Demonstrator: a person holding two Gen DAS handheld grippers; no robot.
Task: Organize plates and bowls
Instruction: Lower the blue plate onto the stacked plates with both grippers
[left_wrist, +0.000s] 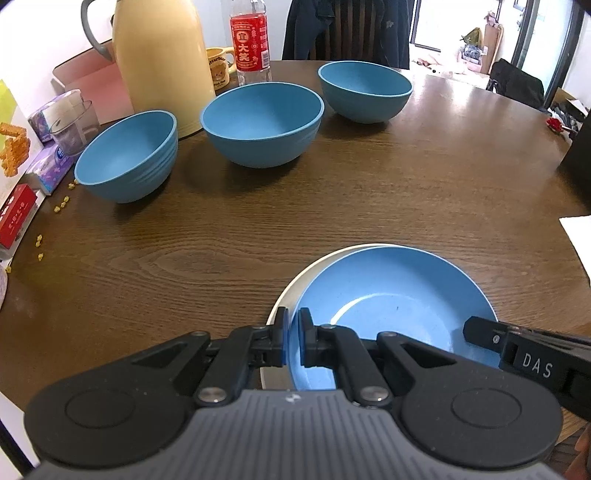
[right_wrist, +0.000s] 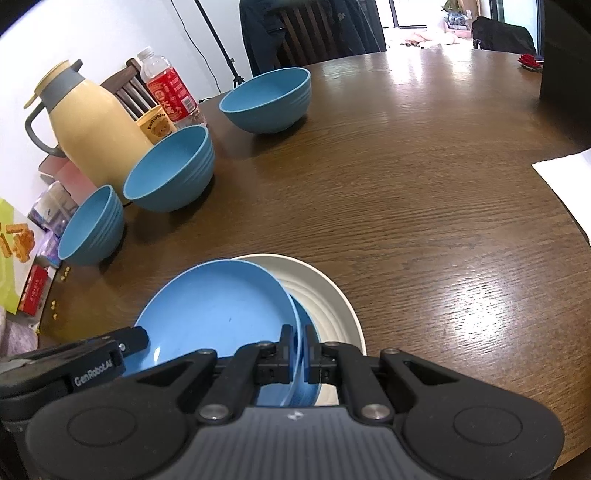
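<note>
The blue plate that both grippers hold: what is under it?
Under the blue plate lies a white plate on the wooden table. Only its ridged right side shows; the rest is covered, so anything else beneath cannot be seen.

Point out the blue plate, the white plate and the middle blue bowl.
blue plate (left_wrist: 388, 295): left wrist view, inner floor.
white plate (right_wrist: 332, 295): right wrist view, exposed ribbed inside.
middle blue bowl (left_wrist: 262, 114): left wrist view, inside wall.

The blue plate (left_wrist: 388, 295) is hiding most of the white plate (left_wrist: 291, 291). Gripper bodies are covering both plates' near edges. The jug (left_wrist: 159, 62) top & bottle (left_wrist: 253, 37) top are getting cut off.
</note>
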